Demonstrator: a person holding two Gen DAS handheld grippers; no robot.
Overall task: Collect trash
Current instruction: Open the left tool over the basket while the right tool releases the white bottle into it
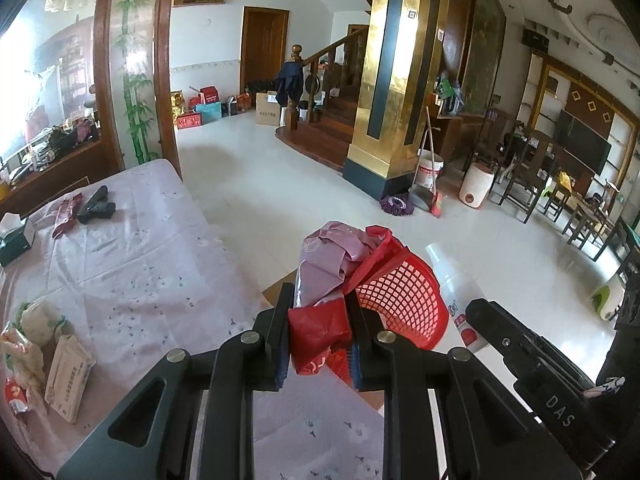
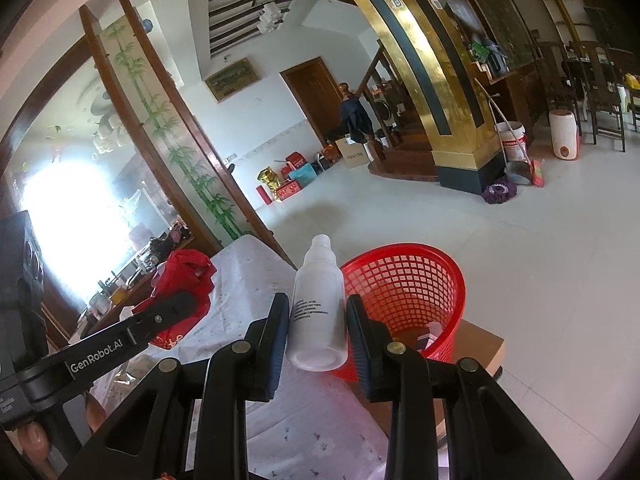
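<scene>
My left gripper (image 1: 318, 330) is shut on a crumpled red and pink plastic bag (image 1: 340, 276) and holds it over the near rim of the red mesh basket (image 1: 404, 300). My right gripper (image 2: 318, 326) is shut on a white plastic bottle (image 2: 318, 304), just left of the basket (image 2: 408, 284). The bottle also shows in the left wrist view (image 1: 452, 284), beside the basket. The left gripper with its red bag (image 2: 180, 284) shows at the left of the right wrist view. A small item lies in the bottom of the basket.
The table has a pale floral cloth (image 1: 132, 272). On it lie snack wrappers and a paper packet (image 1: 68, 376) at the near left, a red packet (image 1: 66, 210), a black object (image 1: 96, 204) and a tissue box (image 1: 14, 236). The basket stands on a cardboard sheet (image 2: 480, 344).
</scene>
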